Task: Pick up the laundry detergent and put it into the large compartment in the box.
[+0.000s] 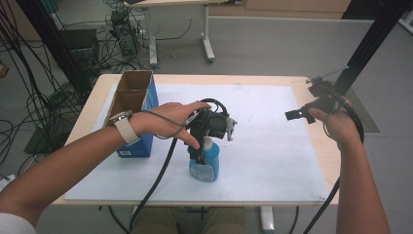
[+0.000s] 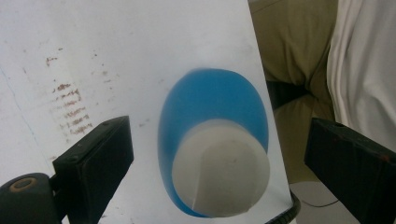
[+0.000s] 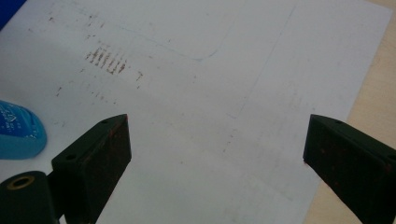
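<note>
An open cardboard box [image 1: 135, 105] with blue sides stands at the left on white paper [image 1: 272, 146] covering the worktop [image 1: 90, 105].

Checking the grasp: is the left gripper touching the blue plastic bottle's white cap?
Apart. The left gripper view shows the left gripper open, with bare gaps between each jaw and the white cap.

My high view looks forward and down over the table [image 1: 311, 83]. Both gripper views look closely down, sharing the blue bottle [image 2: 212, 105].
</note>
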The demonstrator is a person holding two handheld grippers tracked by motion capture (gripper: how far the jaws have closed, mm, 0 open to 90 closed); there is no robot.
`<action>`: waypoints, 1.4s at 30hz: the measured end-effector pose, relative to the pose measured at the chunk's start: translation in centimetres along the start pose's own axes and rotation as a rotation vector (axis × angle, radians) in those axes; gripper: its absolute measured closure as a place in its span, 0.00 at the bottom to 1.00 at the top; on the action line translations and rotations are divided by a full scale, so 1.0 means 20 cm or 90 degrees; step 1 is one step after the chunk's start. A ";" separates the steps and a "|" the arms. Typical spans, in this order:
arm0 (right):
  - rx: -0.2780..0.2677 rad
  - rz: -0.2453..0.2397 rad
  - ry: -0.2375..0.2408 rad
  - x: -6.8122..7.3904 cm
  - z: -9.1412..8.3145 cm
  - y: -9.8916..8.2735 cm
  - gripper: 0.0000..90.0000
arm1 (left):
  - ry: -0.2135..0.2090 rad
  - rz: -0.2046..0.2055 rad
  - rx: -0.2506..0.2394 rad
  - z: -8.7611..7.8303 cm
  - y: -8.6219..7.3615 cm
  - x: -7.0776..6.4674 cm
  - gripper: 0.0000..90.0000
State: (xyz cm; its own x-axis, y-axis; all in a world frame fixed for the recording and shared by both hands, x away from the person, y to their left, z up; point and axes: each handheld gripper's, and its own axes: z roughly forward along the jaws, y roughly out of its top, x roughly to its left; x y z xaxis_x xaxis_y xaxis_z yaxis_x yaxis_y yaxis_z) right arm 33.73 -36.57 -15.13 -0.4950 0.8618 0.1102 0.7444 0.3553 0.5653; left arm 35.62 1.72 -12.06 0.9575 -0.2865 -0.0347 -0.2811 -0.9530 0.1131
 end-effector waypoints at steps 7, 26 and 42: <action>0.001 0.000 0.003 0.00 0.02 0.00 0.08 | 0.012 -0.001 0.011 0.05 0.01 -0.01 0.09; 0.000 0.006 0.005 -0.01 0.04 -0.03 0.08 | 0.026 0.003 0.028 0.16 0.04 -0.03 0.13; -0.004 0.005 0.004 0.00 0.03 -0.04 0.08 | 0.045 0.010 0.028 0.17 0.04 -0.06 0.24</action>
State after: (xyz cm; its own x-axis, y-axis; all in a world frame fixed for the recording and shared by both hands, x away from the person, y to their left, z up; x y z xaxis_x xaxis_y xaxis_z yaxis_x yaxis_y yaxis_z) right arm 33.49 -36.62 -16.10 -0.4920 0.8624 0.1191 0.7454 0.3467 0.5694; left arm 34.05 0.93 -15.39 0.9545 -0.2959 0.0369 -0.2978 -0.9521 0.0699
